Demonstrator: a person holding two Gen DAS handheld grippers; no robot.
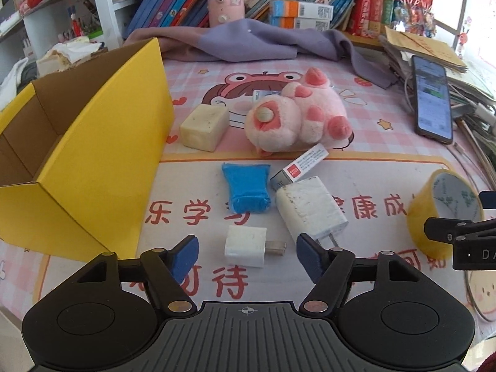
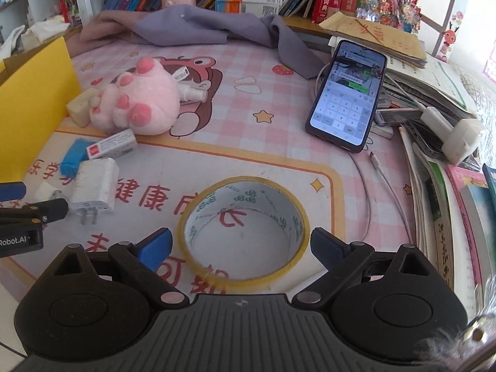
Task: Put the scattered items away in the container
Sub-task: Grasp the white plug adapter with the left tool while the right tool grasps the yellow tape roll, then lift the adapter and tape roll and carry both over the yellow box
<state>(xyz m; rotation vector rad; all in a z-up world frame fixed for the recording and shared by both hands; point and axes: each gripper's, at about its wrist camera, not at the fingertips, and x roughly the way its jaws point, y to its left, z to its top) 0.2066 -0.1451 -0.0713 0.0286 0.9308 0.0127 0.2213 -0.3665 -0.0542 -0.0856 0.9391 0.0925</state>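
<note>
The left gripper [image 1: 247, 249] is held with its jaws partly apart over the mat [image 1: 387, 167]; the small plug [image 1: 245, 246] lies between its pads [image 1: 186, 254], which do not touch it, so nothing is gripped. The small plug lies with its prongs pointing right, along the near edge of the mat; the big plug [image 1: 310, 207] lies just beyond it, its long axis running from far left to near right and its prongs toward the near edge. The blue pack [image 1: 248, 187] lies beside the big plug, its long axis running away from the near edge; the small carton [image 1: 300, 166] lies aslant behind both, touching the plush [image 1: 297, 114]. The soap [image 1: 204, 127] sits left of the plush, near the yellow box [image 1: 102, 161], which stands open at the left edge of the mat. The right gripper [image 2: 241, 245] is held wide open, its pads [image 2: 155, 246] either side of the tape roll [image 2: 245, 232] and clear of it; the roll lies flat, its hole facing up. In the left view the roll is seen only at the right margin, behind the right gripper's finger; only the right view shows the white tube [image 2: 193, 93] behind the plush, the phone's [image 2: 347, 93] lit keypad and the cable [image 2: 381, 170] beside it; only the left view shows the inside of the box.
</note>
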